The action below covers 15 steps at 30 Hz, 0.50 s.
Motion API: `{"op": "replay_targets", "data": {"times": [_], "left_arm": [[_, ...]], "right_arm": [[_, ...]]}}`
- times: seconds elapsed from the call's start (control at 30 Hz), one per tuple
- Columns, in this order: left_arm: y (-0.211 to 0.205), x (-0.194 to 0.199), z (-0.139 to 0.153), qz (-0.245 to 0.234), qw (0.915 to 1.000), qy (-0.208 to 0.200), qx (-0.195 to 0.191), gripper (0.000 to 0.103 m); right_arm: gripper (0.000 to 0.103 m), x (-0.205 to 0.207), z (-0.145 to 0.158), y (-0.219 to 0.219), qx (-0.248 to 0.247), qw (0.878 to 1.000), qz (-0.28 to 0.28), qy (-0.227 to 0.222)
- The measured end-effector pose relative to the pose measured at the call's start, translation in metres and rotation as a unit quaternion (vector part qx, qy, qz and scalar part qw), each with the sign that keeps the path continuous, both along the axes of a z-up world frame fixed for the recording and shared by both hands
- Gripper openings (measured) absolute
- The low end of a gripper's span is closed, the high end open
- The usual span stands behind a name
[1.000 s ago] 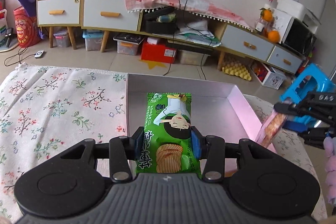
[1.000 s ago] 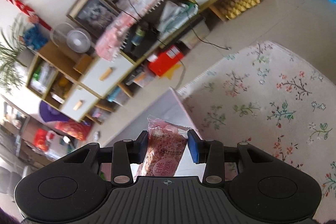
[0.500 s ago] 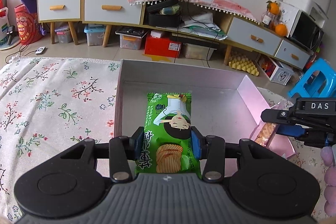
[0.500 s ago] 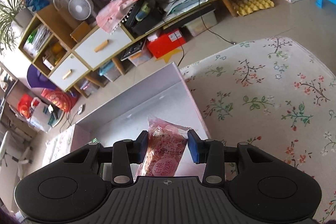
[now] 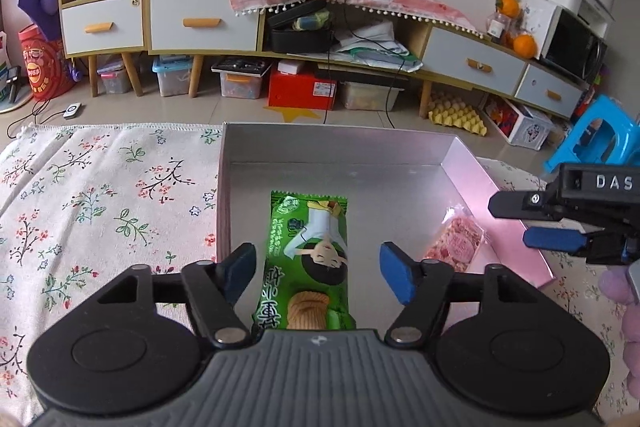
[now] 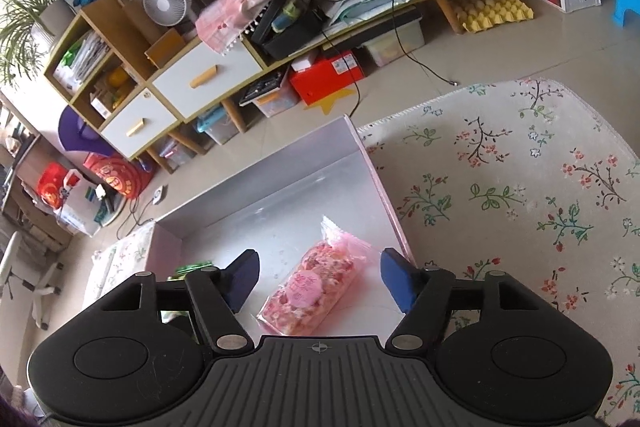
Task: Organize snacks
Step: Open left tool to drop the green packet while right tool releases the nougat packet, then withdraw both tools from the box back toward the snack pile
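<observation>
Two matching black hand-held grippers with blue finger pads

The left gripper point(image 5: 318, 269) has a ribbed grey housing at its base, a round black disc either side, and angular black link arms fixed with silver screws that end in blue pads point(image 5: 394, 277). The right gripper point(image 6: 318, 277) is built the same; seen side-on from the left camera, its black body bears white "DAS" lettering behind the fingers.

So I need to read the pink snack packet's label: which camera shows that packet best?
The right wrist view: the pink snack packet lies whole in the silver box, its round label facing the camera between the open right gripper pads. The left wrist view shows it smaller, off by the box's right wall.
</observation>
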<state>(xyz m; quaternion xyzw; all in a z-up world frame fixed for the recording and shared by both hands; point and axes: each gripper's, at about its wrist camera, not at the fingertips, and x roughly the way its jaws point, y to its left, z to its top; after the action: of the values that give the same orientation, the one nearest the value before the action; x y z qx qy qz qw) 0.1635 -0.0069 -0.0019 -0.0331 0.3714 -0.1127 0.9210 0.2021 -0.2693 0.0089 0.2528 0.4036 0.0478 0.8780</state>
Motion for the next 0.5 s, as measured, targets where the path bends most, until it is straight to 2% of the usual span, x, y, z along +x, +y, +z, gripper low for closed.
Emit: {"op": "replay_targets", "data": {"times": [0.5], "left_arm": [[0.01,-0.024,0.024,-0.018,0.9993,0.027,0.016,0.093]], "right_arm": [[0.082,-0.036,0.037,-0.006,0.019,1.0,0.011,0.008]]}}
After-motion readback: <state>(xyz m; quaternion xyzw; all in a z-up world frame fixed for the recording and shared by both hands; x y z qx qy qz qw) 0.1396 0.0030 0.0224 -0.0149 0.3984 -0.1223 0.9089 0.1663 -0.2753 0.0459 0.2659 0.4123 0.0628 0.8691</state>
